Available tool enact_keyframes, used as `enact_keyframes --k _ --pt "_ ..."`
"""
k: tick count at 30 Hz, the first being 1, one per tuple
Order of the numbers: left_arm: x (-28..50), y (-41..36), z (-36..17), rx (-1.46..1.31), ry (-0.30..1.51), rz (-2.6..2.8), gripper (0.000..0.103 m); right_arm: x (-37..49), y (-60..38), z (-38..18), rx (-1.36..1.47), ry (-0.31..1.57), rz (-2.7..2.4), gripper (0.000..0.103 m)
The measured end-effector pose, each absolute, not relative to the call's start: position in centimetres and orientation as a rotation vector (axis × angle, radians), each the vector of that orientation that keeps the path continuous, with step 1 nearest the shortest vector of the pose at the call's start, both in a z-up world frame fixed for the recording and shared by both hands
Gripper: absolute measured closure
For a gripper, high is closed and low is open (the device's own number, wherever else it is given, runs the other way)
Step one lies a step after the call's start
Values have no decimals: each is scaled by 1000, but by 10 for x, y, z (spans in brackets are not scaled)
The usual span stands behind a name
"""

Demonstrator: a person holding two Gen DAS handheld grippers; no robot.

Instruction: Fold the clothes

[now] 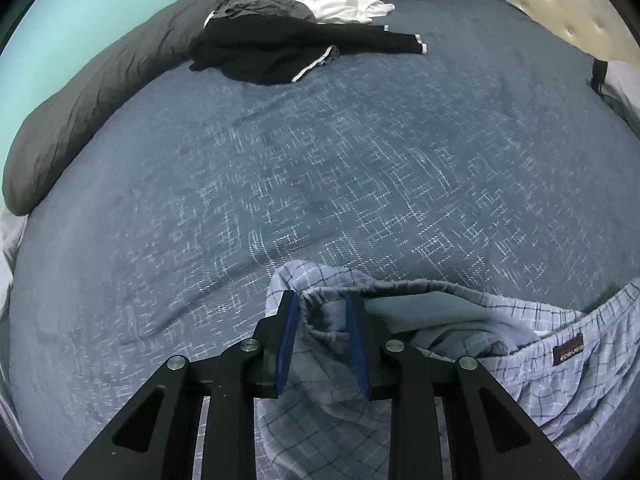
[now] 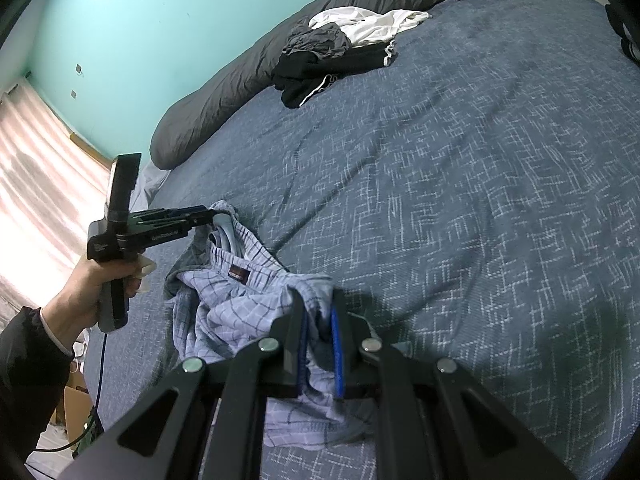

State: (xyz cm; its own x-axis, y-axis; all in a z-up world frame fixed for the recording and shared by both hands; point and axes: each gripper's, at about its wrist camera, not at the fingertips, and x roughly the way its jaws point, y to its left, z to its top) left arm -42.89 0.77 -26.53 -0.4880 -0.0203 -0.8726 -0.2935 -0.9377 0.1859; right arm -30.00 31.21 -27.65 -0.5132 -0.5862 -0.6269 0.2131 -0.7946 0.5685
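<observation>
Light blue plaid shorts (image 1: 540, 360) (image 2: 240, 304) with an elastic waistband and a dark label hang between the two grippers, just above the blue patterned bedspread (image 1: 320, 160) (image 2: 480, 200). My left gripper (image 1: 322, 300) is shut on the bunched waistband at one end; in the right wrist view it (image 2: 208, 216) is held by a hand at the left. My right gripper (image 2: 316, 300) is shut on the waistband's other end. The cloth sags loosely between them.
A pile of black, grey and white clothes (image 1: 288, 36) (image 2: 336, 52) lies at the far side of the bed. A dark grey duvet roll (image 1: 80, 120) (image 2: 240, 88) runs along the turquoise wall. A tufted headboard (image 1: 560, 0) stands at the right, a curtain (image 2: 36, 184) at the left.
</observation>
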Motion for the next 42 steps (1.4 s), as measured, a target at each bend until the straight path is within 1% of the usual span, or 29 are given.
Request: enact_keyframes --k 2,5,9,12,17,22,33,35,42 --pt "-429 7 -264 -1485 470 2552 95 -300 312 -277 1187 -591 -2309 93" --pt "-428 5 -264 -1489 458 2551 99 -301 312 -277 1188 -591 -2309 93" --pt "-425 5 -260 -1486 455 2557 100 -301 312 -277 1190 -593 -2310 93" --pt "-419 5 -250 -1449 444 2594 100 -301 312 -276 1184 -595 -2313 93" --pt "-404 11 -226 -1356 480 2619 100 -300 312 -273 1171 -598 -2317 93" --pt "-383 13 -190 -1245 436 2668 100 -298 314 -270 1154 -604 -2326 93" --pt "-308 -19 -138 -1196 225 2708 100 -295 324 -251 1051 -623 -2350 93" --pt "-298 -25 -146 -1249 204 2694 100 -295 321 -250 1046 -614 -2345 93" --pt "-284 -42 -210 -1467 164 2618 99 -296 312 -253 1071 -580 -2332 93"
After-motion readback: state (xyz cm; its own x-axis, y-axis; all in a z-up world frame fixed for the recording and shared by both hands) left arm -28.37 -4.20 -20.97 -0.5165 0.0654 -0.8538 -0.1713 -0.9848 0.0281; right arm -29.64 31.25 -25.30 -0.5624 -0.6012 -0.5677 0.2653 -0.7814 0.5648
